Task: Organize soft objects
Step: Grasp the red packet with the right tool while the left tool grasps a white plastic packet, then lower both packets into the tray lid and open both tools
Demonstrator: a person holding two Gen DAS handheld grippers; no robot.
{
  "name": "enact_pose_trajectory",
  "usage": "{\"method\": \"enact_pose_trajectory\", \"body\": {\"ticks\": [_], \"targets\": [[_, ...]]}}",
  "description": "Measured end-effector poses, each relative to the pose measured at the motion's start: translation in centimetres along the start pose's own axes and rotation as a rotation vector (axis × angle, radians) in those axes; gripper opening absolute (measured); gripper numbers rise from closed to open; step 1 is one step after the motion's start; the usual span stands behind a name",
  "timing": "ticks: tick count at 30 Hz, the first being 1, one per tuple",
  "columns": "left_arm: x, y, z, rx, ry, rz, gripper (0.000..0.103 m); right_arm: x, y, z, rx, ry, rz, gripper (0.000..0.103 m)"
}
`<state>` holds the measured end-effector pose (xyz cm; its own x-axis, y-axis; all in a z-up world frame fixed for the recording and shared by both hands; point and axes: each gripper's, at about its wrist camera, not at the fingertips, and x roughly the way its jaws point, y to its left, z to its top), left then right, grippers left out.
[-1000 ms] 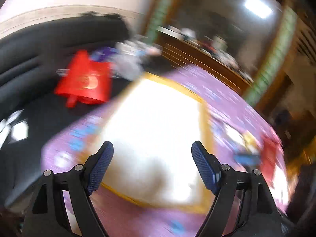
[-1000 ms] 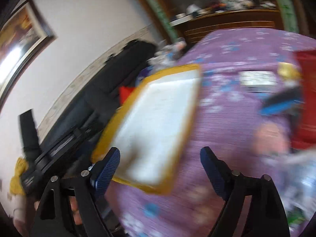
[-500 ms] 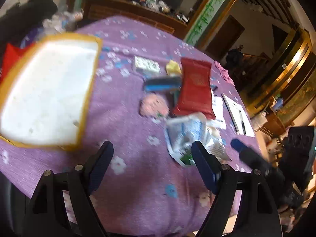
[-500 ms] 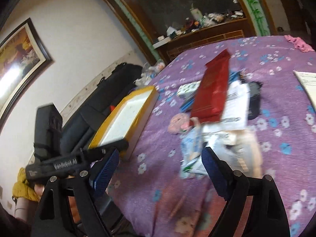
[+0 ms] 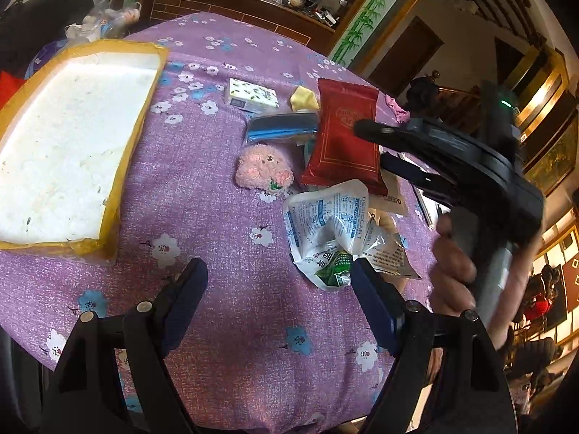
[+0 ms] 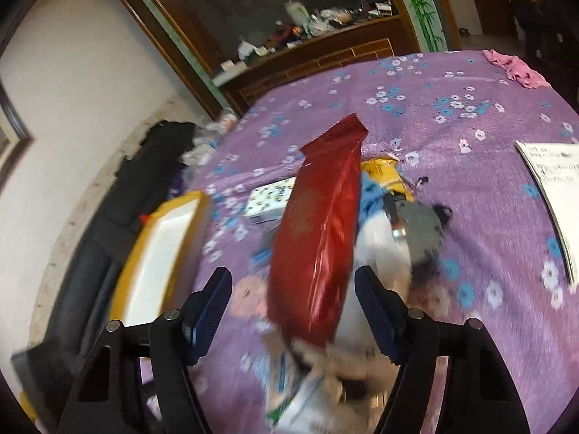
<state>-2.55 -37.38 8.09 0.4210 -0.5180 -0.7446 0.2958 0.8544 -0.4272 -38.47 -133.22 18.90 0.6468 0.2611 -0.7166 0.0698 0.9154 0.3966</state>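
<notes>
A pile of soft things lies on the purple flowered tablecloth [image 5: 202,166]: a red foil pouch [image 5: 343,141], a pink plush toy [image 5: 262,168], white desiccant packets [image 5: 333,228], a tissue pack [image 5: 251,99] and a blue-black bag [image 5: 280,126]. A white foam tray with yellow tape edges [image 5: 68,141] lies to the left. My left gripper [image 5: 278,300] is open and empty above the near tablecloth. My right gripper [image 6: 293,303] is open, with the red pouch [image 6: 318,238] between its fingers' line of sight; it also shows in the left wrist view [image 5: 391,144] over the pouch.
A grey pouch [image 6: 419,231], a yellow packet [image 6: 385,173], a pink cloth [image 6: 514,68] and printed paper [image 6: 553,195] lie on the table. A dark wooden cabinet [image 5: 224,3] stands behind; a black sofa [image 6: 144,166] with bags is at the left.
Both grippers have swung from the foam tray toward the pile. The right gripper has come closer to the red pouch. Both stay open.
</notes>
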Motion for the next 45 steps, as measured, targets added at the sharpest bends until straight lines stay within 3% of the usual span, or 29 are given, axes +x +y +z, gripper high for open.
{"method": "enact_pose_trajectory", "body": {"ticks": [3,4,6,9,12,17,18,20,21,23,24,26,32,34,39,45], "targets": [[0.2,0.3,0.2,-0.008,-0.003,0.0,0.081,1.9,1.0,0.1,0.018,0.027,-0.03,0.06],[0.4,0.4,0.2,-0.012,0.004,-0.006,0.081,2.2,1.5,0.1,0.005,0.025,-0.045,0.047],[0.8,0.4,0.3,-0.003,0.016,-0.021,0.081,2.9,1.8,0.1,-0.027,0.012,-0.082,0.037],[2.2,-0.3,0.7,0.029,0.033,-0.039,0.081,3.5,1.9,0.0,-0.035,0.015,-0.05,0.027],[3.7,-1.3,1.1,0.053,0.062,-0.061,0.081,3.0,0.9,0.4,-0.016,-0.014,0.052,0.019],[5.6,-2.9,1.9,0.04,0.116,-0.135,0.081,2.7,-2.0,0.8,0.013,-0.066,0.108,0.017],[6.1,-3.3,2.0,0.048,0.119,-0.132,0.081,2.9,-2.3,0.9,0.025,-0.069,0.118,0.017],[7.1,-3.4,2.1,0.078,0.132,-0.055,0.081,3.1,-3.0,0.7,0.036,-0.081,0.127,0.017],[7.6,-3.2,1.9,0.082,0.132,-0.027,0.072,3.2,-3.3,0.6,0.039,-0.085,0.129,0.017],[7.4,-2.7,1.5,0.075,0.114,-0.034,0.062,3.2,-3.5,0.3,0.034,-0.097,0.137,0.017],[7.1,-2.5,1.4,0.065,0.115,-0.057,0.051,3.1,-3.9,0.1,0.03,-0.109,0.142,0.017],[6.0,-1.7,0.9,0.043,0.091,-0.101,0.047,2.6,-4.7,-0.7,0.035,-0.136,0.162,0.016],[4.3,0.3,0.5,-0.015,0.04,-0.119,0.034,1.1,-6.6,-3.3,0.081,-0.19,0.207,0.016],[3.8,0.8,1.0,-0.033,0.034,-0.125,0.033,0.3,-6.9,-4.4,0.096,-0.213,0.217,0.016],[1.9,3.0,1.4,-0.159,0.036,-0.237,0.032,-1.1,-7.6,-5.1,0.088,-0.26,0.25,0.016],[-4.3,5.8,2.6,-0.207,-0.09,-0.242,0.032,-2.4,-5.3,-7.7,0.115,-0.262,0.325,0.016]]}}
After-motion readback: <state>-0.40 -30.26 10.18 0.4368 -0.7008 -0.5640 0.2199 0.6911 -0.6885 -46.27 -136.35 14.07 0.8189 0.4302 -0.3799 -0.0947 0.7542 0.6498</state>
